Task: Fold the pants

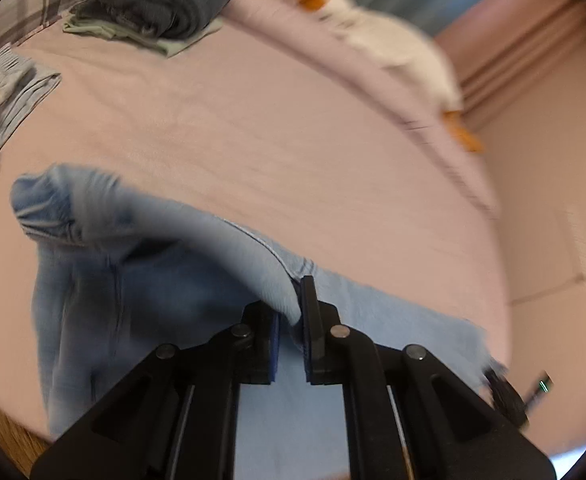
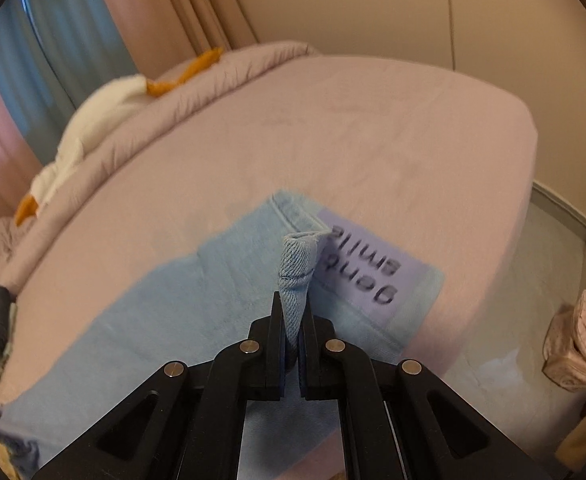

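Light blue denim pants (image 1: 141, 280) lie across the near part of a pink-sheeted bed (image 1: 273, 128). My left gripper (image 1: 293, 312) is shut on a fold of the pants' edge, which rises in a ridge between the pads. In the right wrist view the pants (image 2: 165, 300) stretch flat to the left, with a lilac printed label (image 2: 369, 268) near the hem. My right gripper (image 2: 291, 320) is shut on a pinched-up bit of hem (image 2: 299, 260) that stands up between its fingers.
Folded dark and green clothes (image 1: 153, 8) are stacked at the far left, with striped and tan clothes (image 1: 9, 92) beside them. A rolled duvet with a white and orange plush toy (image 2: 89, 128) lines the bed's far side. A pink bag (image 2: 577, 344) sits on the floor.
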Available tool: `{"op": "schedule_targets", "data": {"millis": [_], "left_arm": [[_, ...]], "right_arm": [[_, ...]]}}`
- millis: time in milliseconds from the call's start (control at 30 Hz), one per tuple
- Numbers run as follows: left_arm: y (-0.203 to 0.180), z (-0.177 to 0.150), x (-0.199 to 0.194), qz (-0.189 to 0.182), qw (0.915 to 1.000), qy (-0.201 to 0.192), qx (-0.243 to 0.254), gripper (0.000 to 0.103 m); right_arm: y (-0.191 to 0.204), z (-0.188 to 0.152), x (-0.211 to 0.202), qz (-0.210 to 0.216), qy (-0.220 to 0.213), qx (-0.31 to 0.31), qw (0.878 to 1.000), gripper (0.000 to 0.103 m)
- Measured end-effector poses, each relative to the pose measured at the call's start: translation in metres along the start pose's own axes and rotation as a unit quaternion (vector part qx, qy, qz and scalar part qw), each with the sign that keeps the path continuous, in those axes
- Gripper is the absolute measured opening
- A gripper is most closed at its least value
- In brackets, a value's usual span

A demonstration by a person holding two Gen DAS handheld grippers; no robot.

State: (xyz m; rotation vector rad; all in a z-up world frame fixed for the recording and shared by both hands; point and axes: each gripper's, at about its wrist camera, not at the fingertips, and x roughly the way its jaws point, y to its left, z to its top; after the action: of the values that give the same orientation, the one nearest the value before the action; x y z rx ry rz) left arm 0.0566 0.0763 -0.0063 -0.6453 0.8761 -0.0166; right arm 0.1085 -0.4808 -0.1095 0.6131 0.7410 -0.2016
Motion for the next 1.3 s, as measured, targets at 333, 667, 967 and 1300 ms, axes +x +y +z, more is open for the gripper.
{"op": "schedule_targets", "data": {"millis": [333,667,967,1300], "left_arm": [[0.050,-0.103,-0.009,0.017,0.9935,0.110,-0.020,0.015],[0.067,-0.045,-0.029,0.031,0.9980,0.027,-0.047,0.009],[0.042,0.045,-0.020,-0.003,0.9992,-0.002,-0.039,0.008],[0.078,-0.041,-0.038,-0.022,0.9978,0.053,-0.032,0.011]], "right_arm": [[-0.047,-0.001,0.002,0.000,0.029,0.064,0.998,0.004],[-0.021,0.019,0.005,-0.003,0.027,0.030,0.999,0.004],[0.114,0.123,0.044,0.110,0.057,-0.044,0.991,0.004],[0.050,0.096,-0.026,0.121,-0.040,-0.020,0.992,0.004]]}}
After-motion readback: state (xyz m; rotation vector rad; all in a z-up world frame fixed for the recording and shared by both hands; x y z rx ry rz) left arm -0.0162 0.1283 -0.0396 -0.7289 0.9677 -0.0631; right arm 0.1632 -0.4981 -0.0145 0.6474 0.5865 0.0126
